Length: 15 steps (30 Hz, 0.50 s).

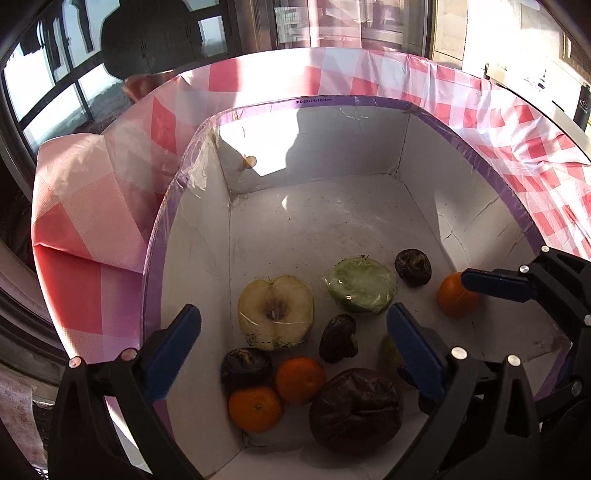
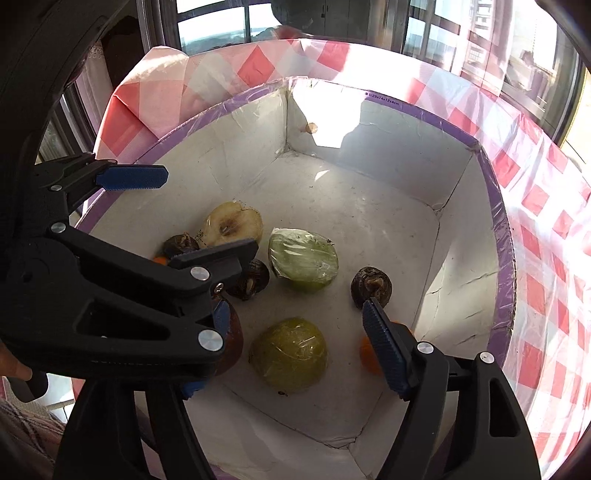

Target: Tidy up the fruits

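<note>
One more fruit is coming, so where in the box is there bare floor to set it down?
The far half of the box floor is bare, from the cut apple and wrapped green fruit to the far wall. The near end is crowded with oranges and dark fruit.

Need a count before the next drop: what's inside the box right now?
In the box: a cut apple half, two wrapped green halves, three oranges, several dark fruits. The left claw covers some of the floor.

A home, by the look: a red-and-white checked tablecloth (image 1: pixel 96 206) covers the desk, tall dark-framed windows (image 2: pixel 218 26) stand behind, sunlight pours in.
</note>
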Each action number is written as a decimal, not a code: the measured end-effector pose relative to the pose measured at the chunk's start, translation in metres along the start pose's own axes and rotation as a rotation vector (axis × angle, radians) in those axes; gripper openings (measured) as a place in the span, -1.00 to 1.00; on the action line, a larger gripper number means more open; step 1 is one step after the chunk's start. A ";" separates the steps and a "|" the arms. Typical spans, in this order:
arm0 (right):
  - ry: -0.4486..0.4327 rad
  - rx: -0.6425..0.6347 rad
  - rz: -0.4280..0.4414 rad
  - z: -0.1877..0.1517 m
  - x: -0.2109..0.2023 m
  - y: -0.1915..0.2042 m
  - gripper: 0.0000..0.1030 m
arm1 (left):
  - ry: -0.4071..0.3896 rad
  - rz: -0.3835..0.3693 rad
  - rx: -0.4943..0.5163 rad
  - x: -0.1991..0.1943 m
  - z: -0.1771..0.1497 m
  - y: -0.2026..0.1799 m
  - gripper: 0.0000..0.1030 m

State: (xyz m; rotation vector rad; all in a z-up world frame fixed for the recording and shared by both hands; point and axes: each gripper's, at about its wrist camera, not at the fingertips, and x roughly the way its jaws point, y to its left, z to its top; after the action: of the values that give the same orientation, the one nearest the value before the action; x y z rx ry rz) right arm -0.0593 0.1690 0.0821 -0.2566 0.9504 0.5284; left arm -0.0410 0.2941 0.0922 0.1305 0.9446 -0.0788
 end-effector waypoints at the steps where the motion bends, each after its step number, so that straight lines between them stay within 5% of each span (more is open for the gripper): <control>1: -0.001 0.002 0.000 0.000 0.000 0.000 0.43 | 0.000 0.001 -0.001 0.000 0.000 0.000 0.96; 15: 0.039 0.000 -0.023 0.001 0.002 0.002 0.48 | 0.112 0.093 -0.022 0.004 0.004 -0.006 0.96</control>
State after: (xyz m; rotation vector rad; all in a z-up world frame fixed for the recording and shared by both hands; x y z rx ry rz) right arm -0.0592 0.1718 0.0812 -0.2785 0.9844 0.5034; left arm -0.0361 0.2880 0.0907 0.1598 1.0499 0.0247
